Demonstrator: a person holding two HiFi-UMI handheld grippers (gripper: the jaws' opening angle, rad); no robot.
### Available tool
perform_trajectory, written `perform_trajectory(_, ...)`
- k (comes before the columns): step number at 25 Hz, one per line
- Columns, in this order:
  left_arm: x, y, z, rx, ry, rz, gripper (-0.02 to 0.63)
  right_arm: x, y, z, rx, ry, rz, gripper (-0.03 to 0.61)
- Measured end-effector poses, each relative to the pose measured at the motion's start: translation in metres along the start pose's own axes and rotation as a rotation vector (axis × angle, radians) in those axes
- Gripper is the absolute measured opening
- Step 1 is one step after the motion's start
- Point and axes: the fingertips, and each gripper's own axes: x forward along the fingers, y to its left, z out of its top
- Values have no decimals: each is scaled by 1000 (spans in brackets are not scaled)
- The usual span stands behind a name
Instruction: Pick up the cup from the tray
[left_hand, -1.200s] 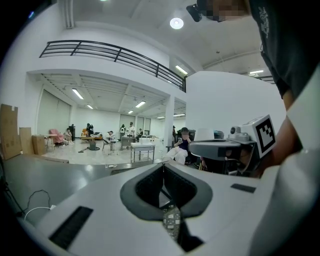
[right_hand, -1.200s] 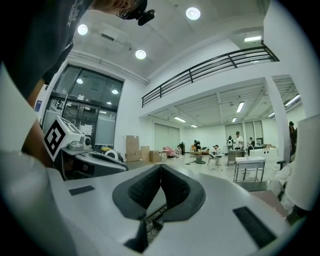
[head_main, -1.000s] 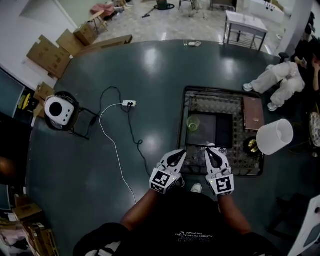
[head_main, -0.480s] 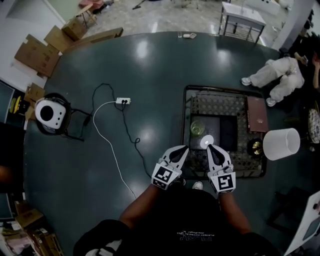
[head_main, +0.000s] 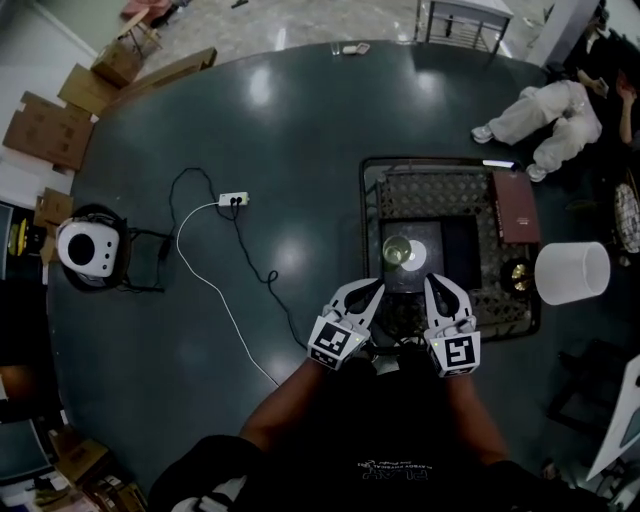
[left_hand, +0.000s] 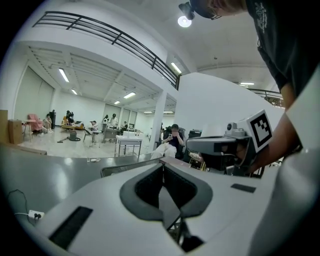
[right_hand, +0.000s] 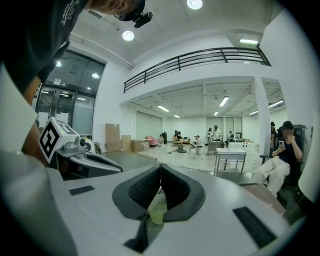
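Both grippers, left and right, are closed on nothing. The cup stands on the tray's left part, just ahead, about midway between their tips.

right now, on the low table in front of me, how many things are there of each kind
cup: 1
dark tray: 1
brown flat book: 1
small gold round object: 1
total: 4
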Motion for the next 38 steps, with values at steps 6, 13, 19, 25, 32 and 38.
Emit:
perform_trajectory(6,25,4,-14,13,45,-1,12,21,-16,-11,35,12,9,11)
perform_trajectory(13,35,6,-28,18,84,17,12,33,-24,-28,48,36,46,11)
perform_trajectory(19,42,8,-46,37,133,41,15,37,-24,-31,37,32,82,11)
perform_trajectory(25,56,12,-67,22,163,80,218,35,-27,-46,56,19,98,11)
perform_trajectory(32,74,22,-88,62,203,127,361,36,-24,-51,60,22,126,11)
perform_trajectory(38,98,35,-111,55,245,157,408,40,-30,-57,58,18,134,11)
